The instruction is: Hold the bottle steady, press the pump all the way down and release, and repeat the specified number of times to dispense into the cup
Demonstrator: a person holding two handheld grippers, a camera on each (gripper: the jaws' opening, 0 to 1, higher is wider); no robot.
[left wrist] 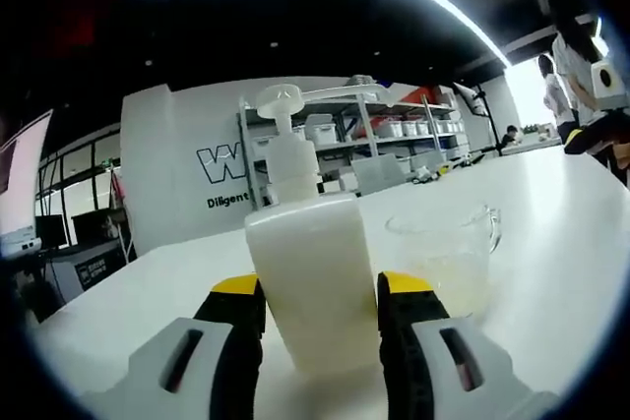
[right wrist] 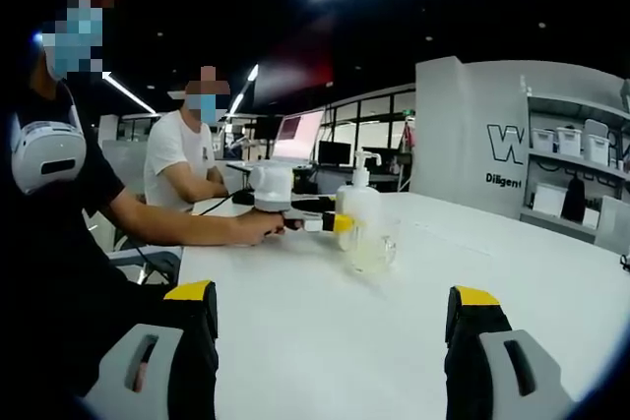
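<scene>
Left tongs (left wrist: 320,297) around bottle (left wrist: 313,277), cup (left wrist: 448,258) just beside.

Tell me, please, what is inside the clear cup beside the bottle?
The clear cup on the white table seems to hold a little pale yellowish liquid near its bottom; the rest looks empty. The bottle, held by the left gripper, covers the cup's left edge.

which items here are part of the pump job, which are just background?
Job:
- white plastic pump bottle, between the left gripper jaws
- clear glass cup with handle, beside the bottle
- right gripper, open, well back from both

Background:
- white storage bins on metal shelving
- open laptop
- seated person in white shirt
</scene>
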